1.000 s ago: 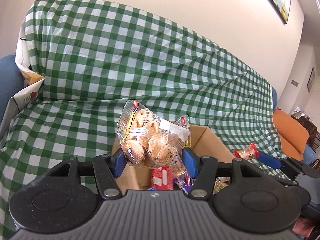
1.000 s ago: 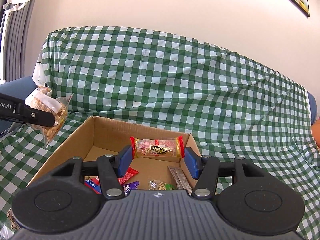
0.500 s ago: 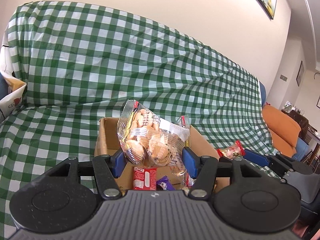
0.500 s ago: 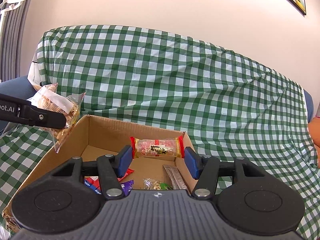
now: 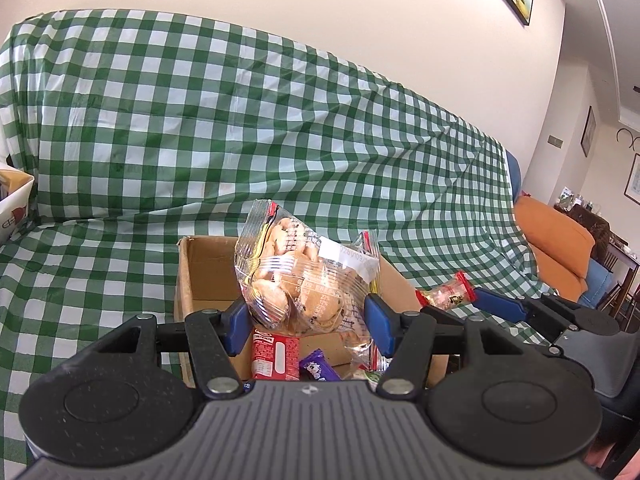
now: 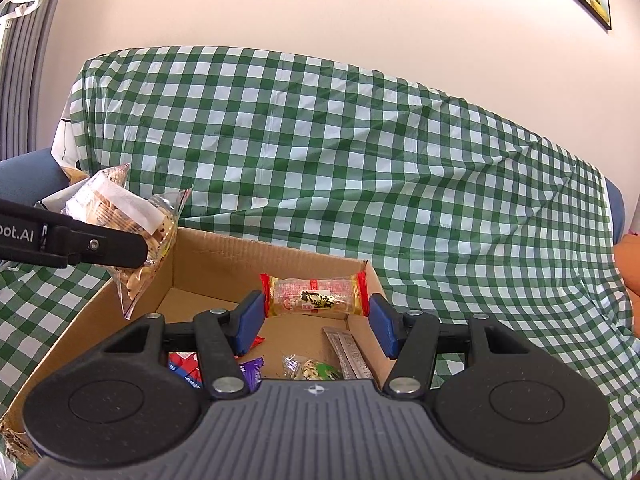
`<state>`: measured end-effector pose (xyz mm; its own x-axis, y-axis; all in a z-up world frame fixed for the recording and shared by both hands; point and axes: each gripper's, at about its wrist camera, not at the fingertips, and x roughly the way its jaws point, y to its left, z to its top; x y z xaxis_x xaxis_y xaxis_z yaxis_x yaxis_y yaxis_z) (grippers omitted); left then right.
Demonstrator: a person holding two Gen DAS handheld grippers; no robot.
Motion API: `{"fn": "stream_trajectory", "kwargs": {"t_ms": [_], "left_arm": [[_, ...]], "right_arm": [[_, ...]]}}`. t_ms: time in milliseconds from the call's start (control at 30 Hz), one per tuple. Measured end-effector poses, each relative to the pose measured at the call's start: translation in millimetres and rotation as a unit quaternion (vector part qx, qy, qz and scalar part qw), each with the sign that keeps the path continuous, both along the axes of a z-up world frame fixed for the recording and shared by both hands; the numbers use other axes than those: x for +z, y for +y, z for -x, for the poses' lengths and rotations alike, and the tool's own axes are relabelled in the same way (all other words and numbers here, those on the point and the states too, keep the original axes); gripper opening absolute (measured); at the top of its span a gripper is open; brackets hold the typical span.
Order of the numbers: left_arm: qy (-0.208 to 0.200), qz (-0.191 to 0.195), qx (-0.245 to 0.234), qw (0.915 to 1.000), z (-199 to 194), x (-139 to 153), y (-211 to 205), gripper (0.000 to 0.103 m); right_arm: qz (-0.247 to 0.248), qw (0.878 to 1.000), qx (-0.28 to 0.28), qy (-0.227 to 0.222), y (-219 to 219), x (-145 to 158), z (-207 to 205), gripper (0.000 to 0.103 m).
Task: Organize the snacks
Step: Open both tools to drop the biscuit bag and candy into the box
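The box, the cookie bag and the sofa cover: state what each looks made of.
Box: brown corrugated cardboard, matte; fluting shows along its rim, one corner frayed.
Cookie bag: thin clear plastic film, glossy and crinkled; cookies show through.
Sofa cover: green and white check, probably plastic-coated sheet rather than woven cloth; it shines slightly and creases sharply.

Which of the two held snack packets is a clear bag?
The cookie bag in the left gripper; the right gripper holds a red-ended bar wrapper instead.
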<state>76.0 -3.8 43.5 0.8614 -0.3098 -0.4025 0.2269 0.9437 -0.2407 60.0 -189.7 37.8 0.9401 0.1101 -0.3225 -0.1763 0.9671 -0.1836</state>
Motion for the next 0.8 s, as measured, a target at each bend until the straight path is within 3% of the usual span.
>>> {"fn": "stream_trajectory", "kwargs": {"t_ms": [67, 167, 300, 567, 800], "left_arm": [[0.001, 0.000, -0.003, 1.0000, -0.4, -0.2, -0.5, 0.065], [0.001, -0.002, -0.004, 1.0000, -1.0, 0.0, -0.5, 0.075], [0.000, -0.001, 0.000, 1.0000, -0.7, 1.3, 4.3, 0.076], [-0.010, -0.024, 0.006, 0.9996, 9.9, 4.1, 13.2, 0.076], [0.001, -0.046, 0.026, 0.9986, 35.3, 19.9, 19.1, 0.086]], "right_arm": [[0.001, 1.000, -0.001, 0.001, -0.2, -0.7, -0.4, 0.059], [0.004, 1.000, -0.005, 0.004, 0.2, -2.0, -1.6, 0.063], [0.001, 1.000, -0.010, 0.008, -0.3, -2.8, -3.5, 0.070], [-0.006, 1.000, -0.009, 0.009, 3.6, -0.2, 0.0, 0.075], [-0.054, 0.998, 0.002, 0.020, -10.0, 10.9, 19.3, 0.098]]}}
